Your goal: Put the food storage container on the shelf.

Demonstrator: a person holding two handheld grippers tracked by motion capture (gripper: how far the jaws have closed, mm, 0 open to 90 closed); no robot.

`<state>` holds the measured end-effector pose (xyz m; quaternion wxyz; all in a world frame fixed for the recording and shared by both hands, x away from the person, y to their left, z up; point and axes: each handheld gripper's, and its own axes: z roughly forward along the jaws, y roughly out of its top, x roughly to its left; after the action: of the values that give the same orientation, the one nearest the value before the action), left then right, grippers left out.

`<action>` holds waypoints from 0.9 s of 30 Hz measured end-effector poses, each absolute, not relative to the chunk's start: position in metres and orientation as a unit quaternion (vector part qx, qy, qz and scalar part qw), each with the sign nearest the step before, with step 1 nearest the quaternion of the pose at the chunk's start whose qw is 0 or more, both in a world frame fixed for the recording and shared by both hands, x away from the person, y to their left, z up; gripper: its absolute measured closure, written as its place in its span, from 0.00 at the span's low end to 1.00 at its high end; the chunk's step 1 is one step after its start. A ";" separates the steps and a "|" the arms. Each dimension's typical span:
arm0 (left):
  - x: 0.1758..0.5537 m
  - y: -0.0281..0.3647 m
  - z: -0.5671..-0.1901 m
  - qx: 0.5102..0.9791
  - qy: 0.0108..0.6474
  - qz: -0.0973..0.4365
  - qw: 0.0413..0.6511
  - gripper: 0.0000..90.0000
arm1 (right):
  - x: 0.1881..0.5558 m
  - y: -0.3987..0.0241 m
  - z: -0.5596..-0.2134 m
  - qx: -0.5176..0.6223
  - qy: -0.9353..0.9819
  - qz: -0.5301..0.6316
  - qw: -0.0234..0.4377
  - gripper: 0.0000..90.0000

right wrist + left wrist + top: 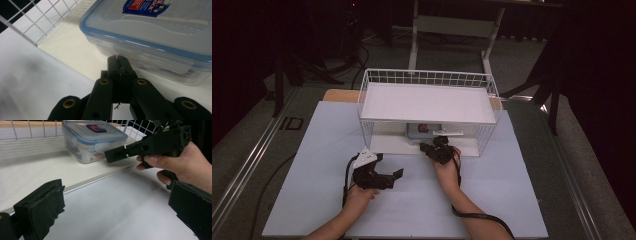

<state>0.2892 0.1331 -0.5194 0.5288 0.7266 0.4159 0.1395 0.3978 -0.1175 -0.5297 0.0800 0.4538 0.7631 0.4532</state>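
Container (93, 140) of clear plastic with a blue-rimmed lid is sitting on the lower shelf of the white wire rack (429, 80). The right gripper (432, 146) is pointing at its front, jaws pressed together, tips just short of its side latch. The left gripper (397, 175) is hovering over the white table (512, 200), jaws spread wide around nothing

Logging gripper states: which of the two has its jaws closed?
The right gripper, tips together by the lidded plastic box; the left gripper is spread wide.
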 end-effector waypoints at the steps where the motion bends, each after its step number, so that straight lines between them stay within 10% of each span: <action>1: 0.289 0.133 -0.520 0.727 0.414 0.138 0.530 0.01 | 0.399 -0.117 -0.530 0.455 0.762 0.453 0.081 1.00; 27: 0.284 0.128 -0.518 0.733 0.399 0.144 0.532 0.01 | 0.411 -0.107 -0.524 0.469 0.758 0.446 0.088 0.98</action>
<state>0.2843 0.1283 -0.5178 0.5323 0.7328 0.3987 0.1438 0.4109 -0.1068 -0.5237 0.0880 0.4689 0.7575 0.4456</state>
